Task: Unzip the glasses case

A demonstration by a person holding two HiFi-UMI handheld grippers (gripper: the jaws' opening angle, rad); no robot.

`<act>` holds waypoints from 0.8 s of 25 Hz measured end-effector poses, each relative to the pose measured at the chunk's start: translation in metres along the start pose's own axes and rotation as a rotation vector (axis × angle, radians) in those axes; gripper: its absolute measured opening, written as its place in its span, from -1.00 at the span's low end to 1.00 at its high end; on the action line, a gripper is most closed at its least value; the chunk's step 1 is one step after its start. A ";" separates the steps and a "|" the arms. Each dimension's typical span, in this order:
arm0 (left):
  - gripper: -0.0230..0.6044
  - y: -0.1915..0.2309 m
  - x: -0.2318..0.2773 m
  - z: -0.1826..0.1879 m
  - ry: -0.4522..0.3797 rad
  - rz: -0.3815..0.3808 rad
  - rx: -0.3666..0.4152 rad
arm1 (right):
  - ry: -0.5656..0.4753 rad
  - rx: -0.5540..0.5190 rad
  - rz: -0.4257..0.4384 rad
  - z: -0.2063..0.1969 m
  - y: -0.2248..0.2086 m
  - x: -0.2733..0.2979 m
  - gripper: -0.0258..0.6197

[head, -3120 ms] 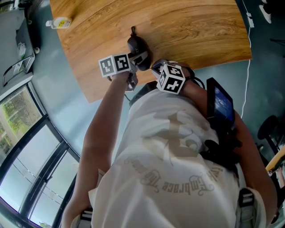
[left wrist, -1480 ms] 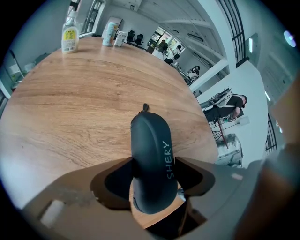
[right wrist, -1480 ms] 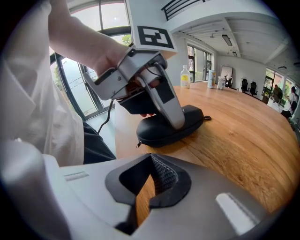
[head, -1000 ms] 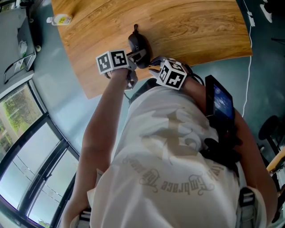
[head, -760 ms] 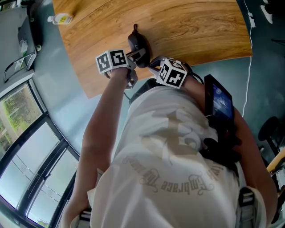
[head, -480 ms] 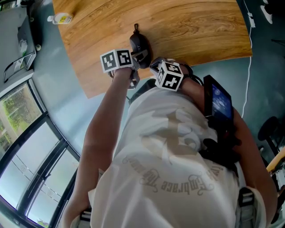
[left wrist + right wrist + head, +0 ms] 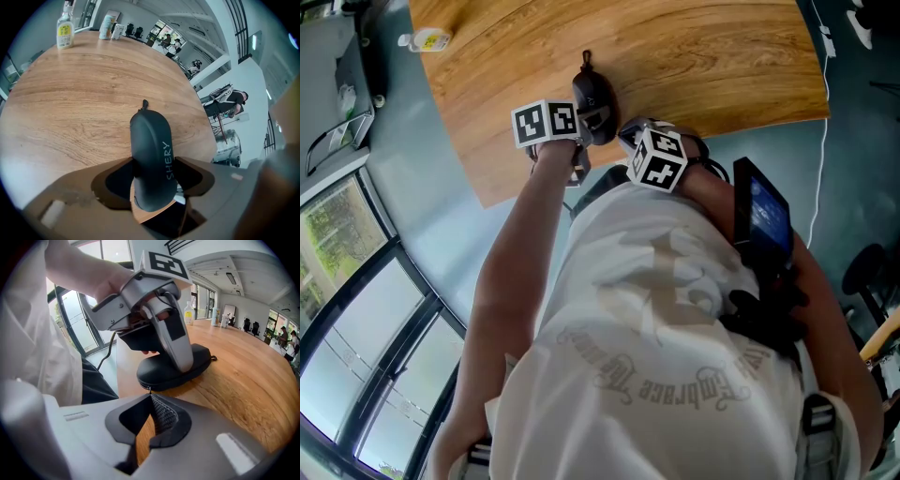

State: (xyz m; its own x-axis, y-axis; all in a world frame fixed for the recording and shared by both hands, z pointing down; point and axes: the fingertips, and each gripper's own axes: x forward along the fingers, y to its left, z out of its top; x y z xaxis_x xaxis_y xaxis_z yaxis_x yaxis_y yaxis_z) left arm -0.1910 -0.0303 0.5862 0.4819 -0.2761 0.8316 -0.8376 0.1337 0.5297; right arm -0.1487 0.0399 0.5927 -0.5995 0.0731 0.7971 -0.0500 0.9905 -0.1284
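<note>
- Left gripper view: the left claw [image 7: 154,163] is clenched across the near end of the black glasses case [image 7: 149,136], one jaw pressing each side.
- The right claw [image 7: 150,397] has its jaws pinched together on the small zipper pull [image 7: 149,390] at the case's end nearest it.
- The case lies flat on the wooden table [image 7: 70,108], stretching away from the left claw.
- Well beyond stands a bottle [image 7: 65,32].
</note>
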 end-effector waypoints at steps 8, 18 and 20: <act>-0.01 -0.003 -0.001 -0.009 0.060 -0.010 0.085 | -0.011 0.001 -0.005 0.002 -0.002 -0.002 -0.90; -0.01 -0.005 -0.004 -0.018 0.118 -0.010 0.181 | -0.016 0.002 -0.002 0.005 -0.003 -0.002 -0.90; -0.01 -0.006 -0.005 -0.018 0.127 -0.008 0.201 | -0.018 0.001 -0.004 0.006 -0.004 -0.002 -0.90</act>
State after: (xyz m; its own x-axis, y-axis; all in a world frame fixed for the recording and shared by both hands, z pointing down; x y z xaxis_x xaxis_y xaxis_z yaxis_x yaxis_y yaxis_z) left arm -0.1842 -0.0129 0.5821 0.5064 -0.1524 0.8487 -0.8620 -0.0637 0.5029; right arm -0.1522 0.0351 0.5882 -0.6135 0.0669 0.7868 -0.0535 0.9906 -0.1259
